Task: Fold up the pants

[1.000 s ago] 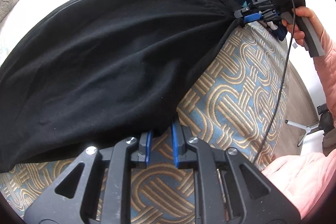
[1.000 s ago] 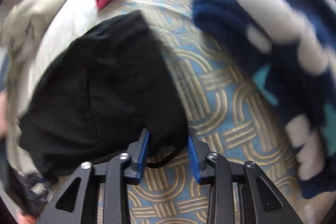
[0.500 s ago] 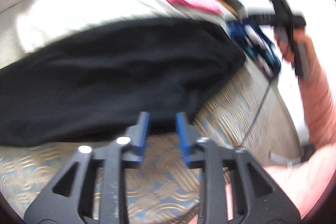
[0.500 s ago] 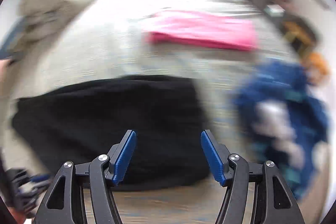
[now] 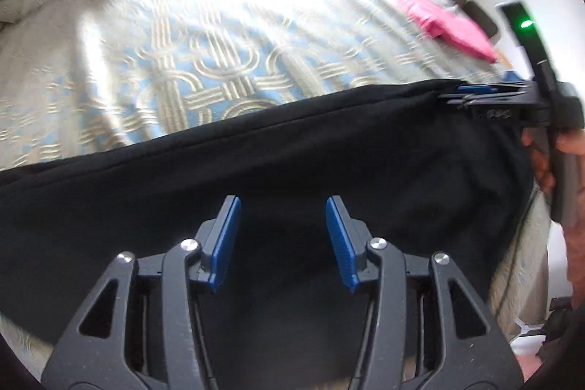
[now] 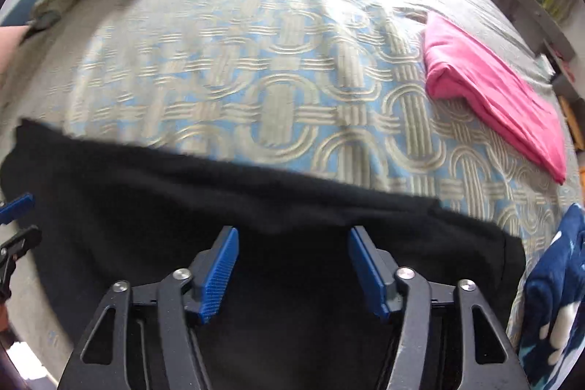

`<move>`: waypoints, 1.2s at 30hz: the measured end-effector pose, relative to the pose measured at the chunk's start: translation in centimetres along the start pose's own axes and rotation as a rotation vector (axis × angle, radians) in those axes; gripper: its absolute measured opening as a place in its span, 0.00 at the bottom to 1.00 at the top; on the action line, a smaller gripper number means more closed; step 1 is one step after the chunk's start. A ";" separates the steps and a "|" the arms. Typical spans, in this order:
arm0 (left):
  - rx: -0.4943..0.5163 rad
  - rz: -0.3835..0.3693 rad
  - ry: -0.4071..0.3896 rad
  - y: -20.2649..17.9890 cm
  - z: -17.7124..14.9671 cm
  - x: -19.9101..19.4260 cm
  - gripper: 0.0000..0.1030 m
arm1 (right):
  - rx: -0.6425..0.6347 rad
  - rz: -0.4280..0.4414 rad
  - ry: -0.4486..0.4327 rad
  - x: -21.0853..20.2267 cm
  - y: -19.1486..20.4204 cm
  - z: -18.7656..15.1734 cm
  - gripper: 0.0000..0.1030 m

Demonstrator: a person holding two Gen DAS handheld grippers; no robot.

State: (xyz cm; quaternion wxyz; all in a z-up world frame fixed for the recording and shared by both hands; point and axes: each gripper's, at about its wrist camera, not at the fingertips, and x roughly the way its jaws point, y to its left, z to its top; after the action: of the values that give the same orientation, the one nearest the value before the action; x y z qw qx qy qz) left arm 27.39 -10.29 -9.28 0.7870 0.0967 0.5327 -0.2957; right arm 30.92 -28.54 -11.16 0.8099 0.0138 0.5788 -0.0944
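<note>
Left wrist view: the black pants (image 5: pixel 292 170) lie as a long folded band across the patterned bedspread (image 5: pixel 204 61). The left gripper (image 5: pixel 283 240) hangs over them, jaws just opened, empty.

Right wrist view: the right gripper (image 6: pixel 292 265) points down at the pants (image 6: pixel 256 207), jaws parted though just narrowing, nothing clamped.

Both wrist views look steeply down, close over the black pants (image 5: pixel 292 170) on the bed (image 6: pixel 256 79); both share the pink cloth (image 6: pixel 493 86) at upper right.
</note>
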 end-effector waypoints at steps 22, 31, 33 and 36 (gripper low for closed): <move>-0.509 0.322 -0.362 18.7 -12.1 -14.8 0.62 | -0.252 0.260 -0.096 -7.9 12.6 2.0 0.51; -0.808 0.229 -0.444 27.8 -20.8 -16.0 0.59 | -0.654 0.483 -0.070 -8.4 37.4 5.2 0.52; -0.781 0.222 -0.435 27.9 -20.4 -15.6 0.54 | -0.688 0.496 -0.085 -8.5 42.4 6.2 0.52; -0.752 0.238 -0.433 28.4 -20.2 -15.5 0.53 | -0.747 0.491 -0.137 -8.7 47.6 6.8 0.52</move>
State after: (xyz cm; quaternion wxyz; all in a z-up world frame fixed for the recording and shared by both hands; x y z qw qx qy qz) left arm 23.77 27.71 -8.36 0.8893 -0.1997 0.4114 -0.0024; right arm 42.63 18.44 -4.87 0.7941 -0.1489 0.4980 0.3150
